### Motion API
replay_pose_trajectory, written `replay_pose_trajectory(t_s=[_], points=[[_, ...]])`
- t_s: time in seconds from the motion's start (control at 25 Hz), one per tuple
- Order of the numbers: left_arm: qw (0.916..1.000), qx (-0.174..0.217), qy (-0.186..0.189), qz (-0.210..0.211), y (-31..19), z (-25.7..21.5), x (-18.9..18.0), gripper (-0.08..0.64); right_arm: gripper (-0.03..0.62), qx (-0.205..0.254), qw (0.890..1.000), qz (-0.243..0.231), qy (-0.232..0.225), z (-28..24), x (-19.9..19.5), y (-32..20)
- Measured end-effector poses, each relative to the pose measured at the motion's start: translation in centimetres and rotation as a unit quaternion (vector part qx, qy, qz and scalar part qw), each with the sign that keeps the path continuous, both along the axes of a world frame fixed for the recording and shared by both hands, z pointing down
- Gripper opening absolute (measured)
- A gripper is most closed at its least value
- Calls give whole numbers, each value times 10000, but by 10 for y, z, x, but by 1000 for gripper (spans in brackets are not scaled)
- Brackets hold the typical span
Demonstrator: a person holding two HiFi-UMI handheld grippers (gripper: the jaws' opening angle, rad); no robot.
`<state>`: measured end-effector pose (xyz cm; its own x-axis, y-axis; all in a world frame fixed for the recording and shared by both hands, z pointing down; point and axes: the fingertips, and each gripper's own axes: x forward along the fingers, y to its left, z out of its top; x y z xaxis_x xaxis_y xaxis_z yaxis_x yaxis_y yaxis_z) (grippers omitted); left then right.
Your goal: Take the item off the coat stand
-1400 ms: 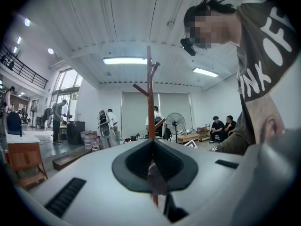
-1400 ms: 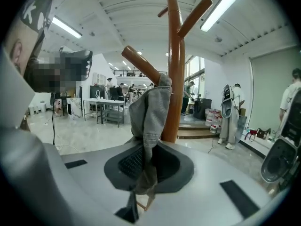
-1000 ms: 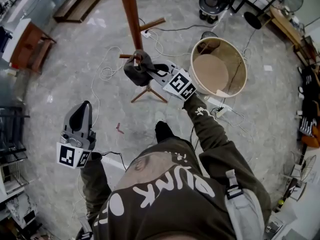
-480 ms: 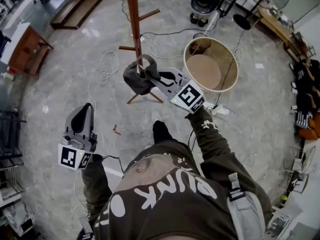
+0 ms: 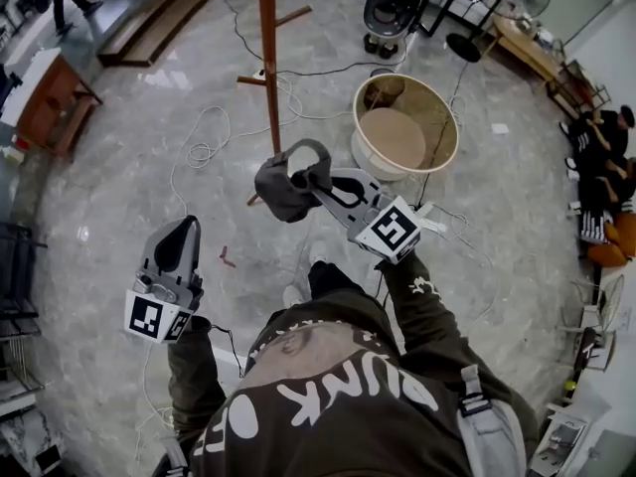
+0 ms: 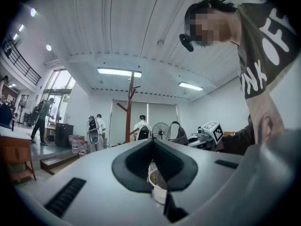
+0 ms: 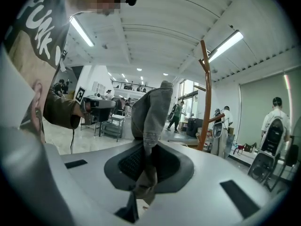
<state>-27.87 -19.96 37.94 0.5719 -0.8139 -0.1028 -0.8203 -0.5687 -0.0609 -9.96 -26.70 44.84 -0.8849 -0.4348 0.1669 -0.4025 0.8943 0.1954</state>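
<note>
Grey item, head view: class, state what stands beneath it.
One foot of the coat stand pokes out; the grey item hides the rest of its base.

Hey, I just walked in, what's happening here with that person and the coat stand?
A person holds a gripper in each hand. The right gripper is shut on a grey cap, which hangs clear of the wooden coat stand, so it is off its peg. The left gripper is shut and empty, off to the person's left.
</note>
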Motion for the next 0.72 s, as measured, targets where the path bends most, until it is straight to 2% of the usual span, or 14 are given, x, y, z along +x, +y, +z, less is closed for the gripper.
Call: replay_pose_trajectory(t_s=[0.24,0.52,0.72], points=[[9999,101,26,44,44,-4,27,3,38,4,9998,36,-173,-5,27,62],[9998,135,-71,99,77,-19,55,3,38,19,9995,40,-326,-31,51,104],[9997,201,-148,53,134,-18,108,3,38,75,9988,-94,-473,-32,93,159]])
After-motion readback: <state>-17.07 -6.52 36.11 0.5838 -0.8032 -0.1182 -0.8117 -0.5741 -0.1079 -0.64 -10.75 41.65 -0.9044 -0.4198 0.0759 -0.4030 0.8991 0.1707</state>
